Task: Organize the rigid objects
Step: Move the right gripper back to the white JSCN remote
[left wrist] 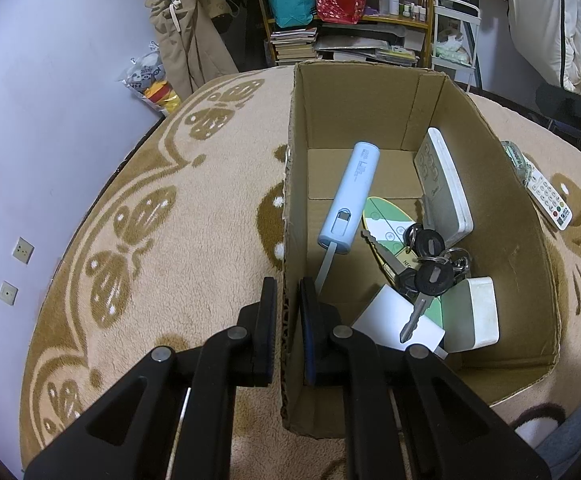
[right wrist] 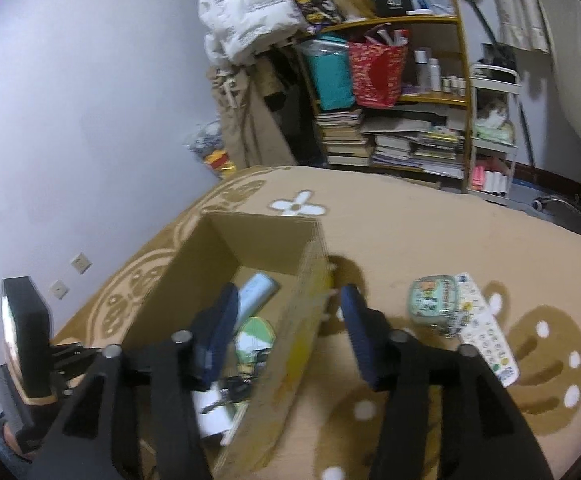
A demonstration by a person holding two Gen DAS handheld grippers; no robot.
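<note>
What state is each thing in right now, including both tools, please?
Left tool: shut on the cardboard box's wall.
Right tool: open, straddling the opposite wall.
Cardboard box: open-topped, upright on the blanket.
Power bank: inside the box.
Keys: inside the box.
Remote: outside, on the blanket.
Small tin: outside, beside the remote.

A pale lilac wall with two sockets low down stands to the left of a tan blanket patterned with brown butterflies. At the back a wooden shelf holds stacked books, a teal bag, a red bag and small bottles, with a white quilted coat and beige clothes hanging beside it. A white trolley stands right of the shelf, near pale curtains; the light is dim and cool.
</note>
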